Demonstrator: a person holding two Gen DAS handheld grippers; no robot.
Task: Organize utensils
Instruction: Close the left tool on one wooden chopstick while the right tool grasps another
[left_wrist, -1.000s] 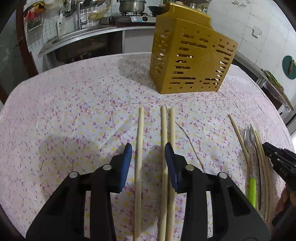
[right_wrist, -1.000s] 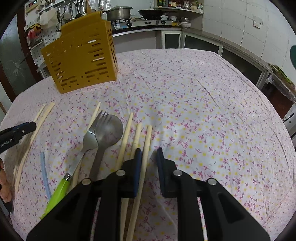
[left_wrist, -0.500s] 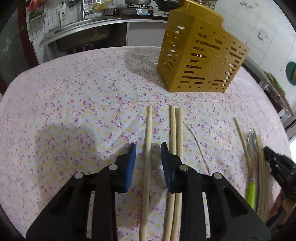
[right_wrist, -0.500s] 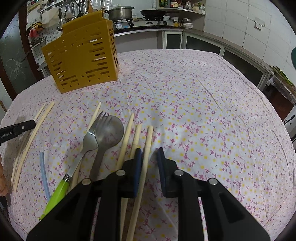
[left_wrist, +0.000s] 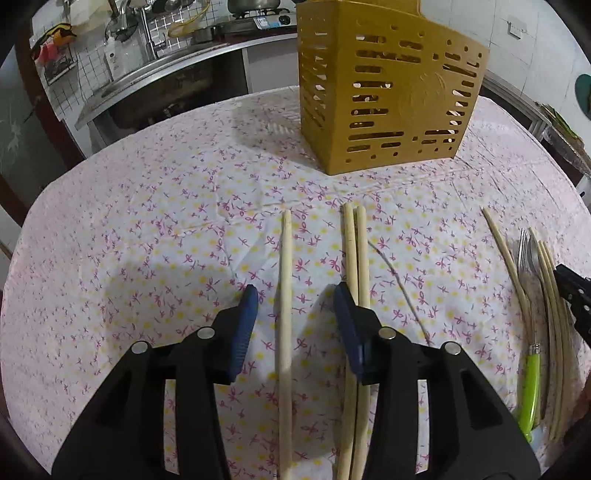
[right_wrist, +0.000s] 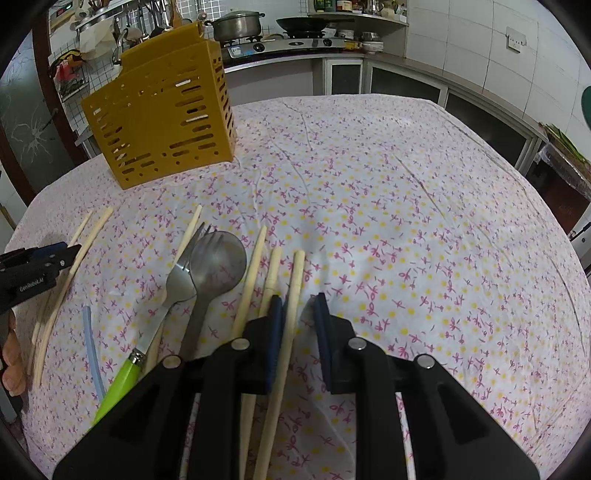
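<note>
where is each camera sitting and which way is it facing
Left wrist: on the left gripper, facing down over a lone chopstick toward the yellow caddy; its blue pads show.
Right wrist: on the right gripper, facing down over chopsticks, fork, spoon; the left gripper and fingertips show at left.
Shared: caddy, fork, floral tablecloth.

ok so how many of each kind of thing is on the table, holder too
chopsticks: 7 in view
fork: 1
spoon: 1
blue tube: 1
yellow holder: 1
total: 11
</note>
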